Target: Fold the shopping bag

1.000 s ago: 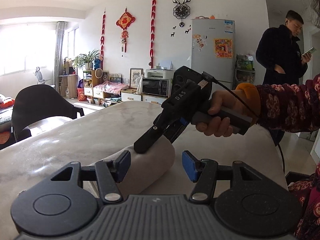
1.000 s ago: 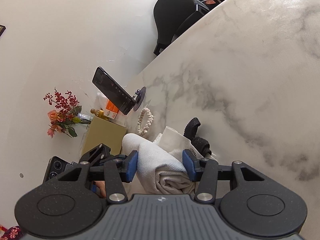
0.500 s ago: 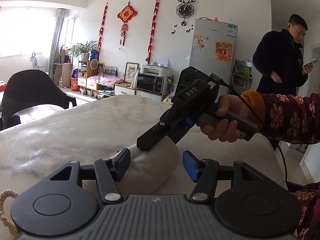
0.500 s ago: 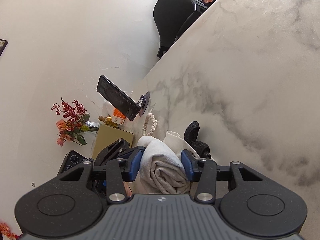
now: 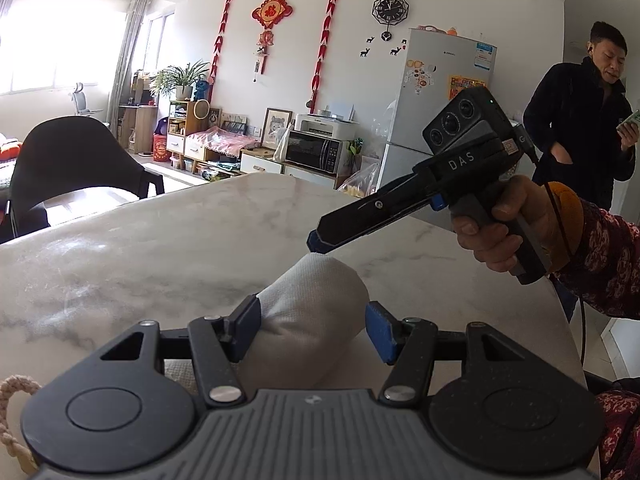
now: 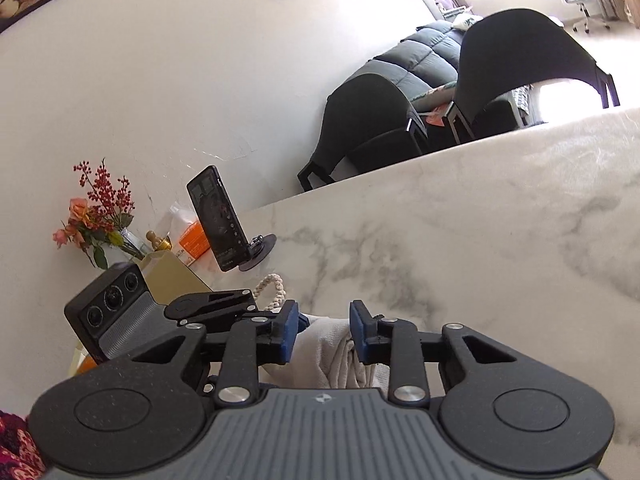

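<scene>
- My right hand (image 5: 516, 228) grips its handle from the right side, and the right gripper (image 5: 320, 242) slants down with its tips hovering just above the far end of the rolled shopping bag (image 5: 312, 316), clear of the cloth.
- Its fingers (image 6: 290, 330) are closing with nothing pressed between them; in the right wrist view the bag lies below the gap.
- My left gripper (image 5: 312, 330) points down over the desk (image 5: 180, 248) and straddles the near end of the roll. One blue pad lies against the cloth; the other stands off it, so this one is released.
- The bag is a pale roll lying on the marble desk, its rope handle (image 6: 272, 286) trailing toward a phone on a stand (image 6: 224, 220).
- A glass vase (image 6: 120, 246) beside the wall holds orange roses and red berries.
</scene>
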Demonstrator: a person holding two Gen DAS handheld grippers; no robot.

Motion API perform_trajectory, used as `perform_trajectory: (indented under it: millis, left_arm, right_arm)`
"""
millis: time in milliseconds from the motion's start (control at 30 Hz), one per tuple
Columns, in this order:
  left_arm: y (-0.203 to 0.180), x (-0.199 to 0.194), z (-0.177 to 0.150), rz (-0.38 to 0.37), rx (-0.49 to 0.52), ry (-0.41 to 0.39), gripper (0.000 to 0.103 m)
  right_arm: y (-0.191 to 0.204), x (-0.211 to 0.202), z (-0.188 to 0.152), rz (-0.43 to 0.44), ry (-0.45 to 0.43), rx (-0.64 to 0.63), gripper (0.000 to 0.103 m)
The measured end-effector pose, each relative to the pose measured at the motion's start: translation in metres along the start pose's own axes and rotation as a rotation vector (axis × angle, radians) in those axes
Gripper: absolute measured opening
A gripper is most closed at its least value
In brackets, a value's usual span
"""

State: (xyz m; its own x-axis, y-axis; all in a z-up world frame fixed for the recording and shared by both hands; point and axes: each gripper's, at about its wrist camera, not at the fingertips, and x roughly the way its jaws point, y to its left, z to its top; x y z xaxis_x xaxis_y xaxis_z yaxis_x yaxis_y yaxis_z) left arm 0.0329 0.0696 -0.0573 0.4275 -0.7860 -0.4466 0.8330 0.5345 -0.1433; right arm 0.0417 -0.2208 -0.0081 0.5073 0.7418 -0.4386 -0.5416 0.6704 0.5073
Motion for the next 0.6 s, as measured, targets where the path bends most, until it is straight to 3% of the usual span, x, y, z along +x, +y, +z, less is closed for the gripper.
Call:
perform_trajectory:
  millis: [100, 200, 433, 600]
  left_arm:
    - [-0.007, 0.003, 0.006, 0.031, 0.056, 0.037, 0.059]
    - [-0.014, 0.007, 0.008, 0.062, 0.117, 0.063, 0.059]
    - [-0.039, 0.026, 0.012, 0.176, 0.343, 0.189, 0.060]
    - [-0.038, 0.035, 0.011, 0.194, 0.392, 0.236, 0.060]
  right_arm:
    - [0.016, 0.009, -0.002, -0.079, 0.003, -0.116, 0.026]
    - [0.020, 0.017, -0.003, -0.129, 0.028, -0.149, 0.022]
    - [0.020, 0.027, -0.002, -0.187, 0.062, -0.151, 0.022]
    - [0.009, 0.027, -0.002, -0.173, 0.040, -0.072, 0.022]
